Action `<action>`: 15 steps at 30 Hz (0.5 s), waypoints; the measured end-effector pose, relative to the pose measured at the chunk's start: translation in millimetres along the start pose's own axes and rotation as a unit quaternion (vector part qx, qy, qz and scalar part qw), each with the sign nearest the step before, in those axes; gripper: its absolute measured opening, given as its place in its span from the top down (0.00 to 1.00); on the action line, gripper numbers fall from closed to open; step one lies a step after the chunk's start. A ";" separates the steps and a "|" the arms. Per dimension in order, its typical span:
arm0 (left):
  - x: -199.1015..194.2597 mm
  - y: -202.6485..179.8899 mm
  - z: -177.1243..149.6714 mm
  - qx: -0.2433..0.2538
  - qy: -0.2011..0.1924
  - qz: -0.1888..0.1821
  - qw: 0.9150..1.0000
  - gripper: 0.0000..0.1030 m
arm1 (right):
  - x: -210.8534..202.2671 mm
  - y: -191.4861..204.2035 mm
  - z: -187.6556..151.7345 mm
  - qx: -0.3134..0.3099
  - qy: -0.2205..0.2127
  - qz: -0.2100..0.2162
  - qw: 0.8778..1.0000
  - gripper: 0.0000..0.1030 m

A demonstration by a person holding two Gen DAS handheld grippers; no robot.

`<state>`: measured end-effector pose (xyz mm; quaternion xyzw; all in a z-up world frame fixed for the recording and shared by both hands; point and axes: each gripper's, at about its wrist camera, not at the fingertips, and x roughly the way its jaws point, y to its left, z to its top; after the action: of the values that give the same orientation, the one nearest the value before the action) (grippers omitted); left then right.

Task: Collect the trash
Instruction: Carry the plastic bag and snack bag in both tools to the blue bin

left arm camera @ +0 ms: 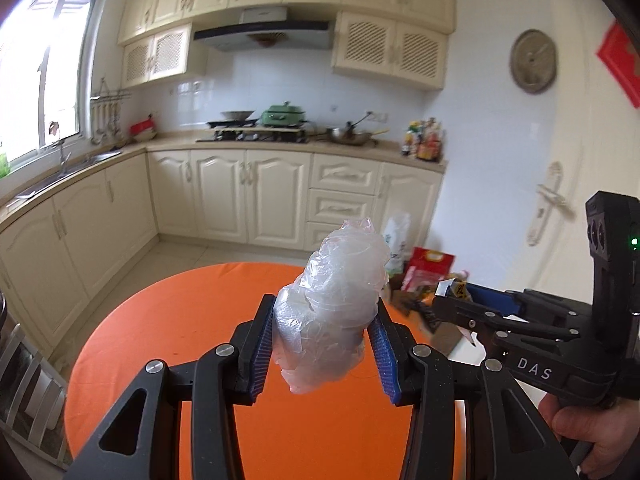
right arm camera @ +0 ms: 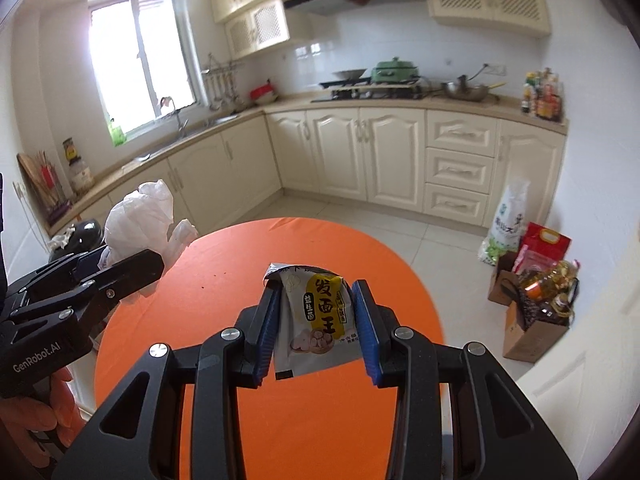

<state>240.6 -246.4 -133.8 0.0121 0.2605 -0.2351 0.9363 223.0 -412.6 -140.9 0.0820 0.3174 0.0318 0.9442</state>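
Observation:
My left gripper point(left arm camera: 325, 320) is shut on a crumpled clear plastic bag point(left arm camera: 336, 304) and holds it above the round orange table point(left arm camera: 160, 340). The bag and left gripper also show at the left of the right wrist view point(right arm camera: 136, 220). My right gripper point(right arm camera: 316, 312) is shut on a white and yellow food packet point(right arm camera: 320, 316) with printed characters, held above the orange table point(right arm camera: 240, 272). The right gripper also shows at the right of the left wrist view point(left arm camera: 444, 300), with the packet's edge between its fingers.
Cream kitchen cabinets point(right arm camera: 360, 148) run along the far wall with a stove and pans on top. Bags, a red box point(right arm camera: 540, 244) and oil bottles in a cardboard box point(right arm camera: 536, 320) stand on the floor at the right. A chair back point(left arm camera: 28, 392) is at the table's left.

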 end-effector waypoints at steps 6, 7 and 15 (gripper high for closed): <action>-30.8 -53.6 -36.0 0.029 0.007 -0.062 0.998 0.60 | -67.6 -43.7 -30.7 0.039 -0.021 -0.047 0.998 0.65; -32.2 -62.6 -42.4 0.036 0.013 -0.072 0.997 0.60 | -77.3 -54.7 -38.9 0.050 -0.021 -0.057 0.997 0.65; -10.9 -119.8 -81.5 0.078 0.079 -0.142 0.984 0.60 | -109.0 -133.6 -105.2 0.129 0.009 -0.120 0.984 0.65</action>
<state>139.6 -336.4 -186.9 0.0666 0.3139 -0.3835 0.8660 73.7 -542.3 -182.1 0.1646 0.3350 -0.1222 0.9196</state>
